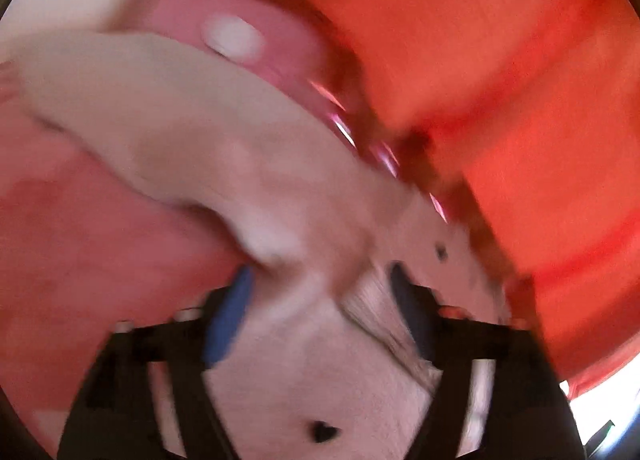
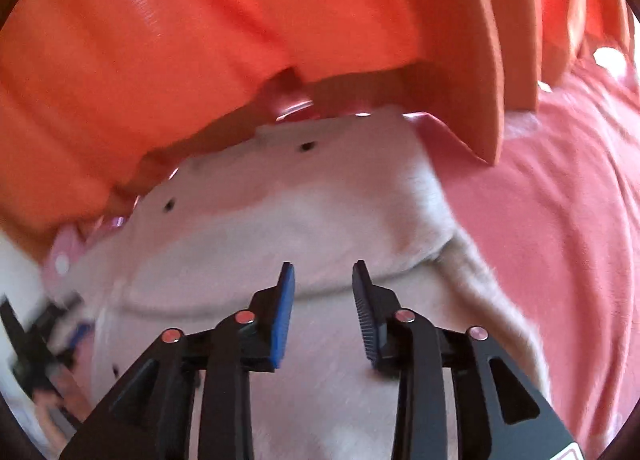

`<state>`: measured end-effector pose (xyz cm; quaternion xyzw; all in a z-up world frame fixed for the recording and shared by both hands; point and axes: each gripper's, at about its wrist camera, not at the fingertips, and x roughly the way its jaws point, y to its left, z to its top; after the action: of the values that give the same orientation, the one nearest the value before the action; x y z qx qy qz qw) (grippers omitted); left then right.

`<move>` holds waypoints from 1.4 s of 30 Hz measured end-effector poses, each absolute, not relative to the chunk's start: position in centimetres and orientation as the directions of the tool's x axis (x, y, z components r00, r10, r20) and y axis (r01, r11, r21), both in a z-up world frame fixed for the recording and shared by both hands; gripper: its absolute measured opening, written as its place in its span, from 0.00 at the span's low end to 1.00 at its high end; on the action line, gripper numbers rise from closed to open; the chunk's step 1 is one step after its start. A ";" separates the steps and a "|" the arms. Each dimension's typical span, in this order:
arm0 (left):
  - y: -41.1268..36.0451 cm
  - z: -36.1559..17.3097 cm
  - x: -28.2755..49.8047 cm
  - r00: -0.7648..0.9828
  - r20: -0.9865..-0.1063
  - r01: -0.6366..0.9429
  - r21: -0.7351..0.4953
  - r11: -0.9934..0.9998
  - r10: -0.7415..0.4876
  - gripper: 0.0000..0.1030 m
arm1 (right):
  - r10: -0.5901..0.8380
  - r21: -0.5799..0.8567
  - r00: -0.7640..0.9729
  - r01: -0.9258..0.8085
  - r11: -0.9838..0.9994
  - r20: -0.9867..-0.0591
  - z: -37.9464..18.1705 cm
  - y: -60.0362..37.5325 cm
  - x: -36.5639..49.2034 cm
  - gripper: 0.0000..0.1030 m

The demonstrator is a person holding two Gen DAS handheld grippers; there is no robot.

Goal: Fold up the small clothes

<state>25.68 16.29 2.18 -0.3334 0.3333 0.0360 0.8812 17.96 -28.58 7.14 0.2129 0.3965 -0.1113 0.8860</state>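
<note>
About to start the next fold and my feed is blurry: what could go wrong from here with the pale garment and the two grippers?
1. The left gripper is open, but a ribbed fold of the pale garment lies between its fingers; pulling away could drag the fold loose.
2. The right gripper is open above the cloth, holding nothing, so that side may spring back.
3. The orange curtain overhangs the garment's far edge and could snag.

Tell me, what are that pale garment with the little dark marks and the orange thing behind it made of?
The pale garment looks like soft knit cotton, matte: it creases, and a ribbed edge shows in the left wrist view. The orange thing seems to be hard plastic, faintly glossy, with stiff ribs and fine ridged lines; possibly printed, though blur leaves that open.
</note>
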 end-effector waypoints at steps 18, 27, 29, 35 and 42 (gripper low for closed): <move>38.3 -0.5 28.3 0.708 -0.705 -0.568 -0.605 0.558 -0.044 0.06 | 0.031 0.266 0.633 0.281 0.922 -0.774 6.0 -24.6 18.0 0.38; 15.0 15.4 28.0 0.842 -0.399 0.079 -0.575 0.814 -0.364 0.00 | 0.019 0.281 0.659 0.294 0.913 -0.751 6.4 -25.3 17.9 0.38; 8.3 15.8 26.8 0.786 -0.388 0.215 -0.559 0.801 -0.481 0.01 | 0.011 0.287 0.660 0.312 0.906 -0.752 6.3 -26.1 17.8 0.38; -7.0 3.5 24.0 0.524 -0.625 0.264 -0.527 0.808 -0.579 0.04 | -0.003 0.295 0.636 0.361 0.885 -0.772 5.4 -28.9 17.9 0.47; 1.5 1.0 21.9 0.577 -0.673 0.023 -0.553 0.833 -0.463 0.36 | 0.041 0.318 0.640 0.324 0.891 -0.768 5.6 -29.2 18.1 0.49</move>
<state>21.86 1.55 0.98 -0.2512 0.4370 -0.1427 0.8518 18.14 -29.18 5.56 0.2189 0.4168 -0.0804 0.8786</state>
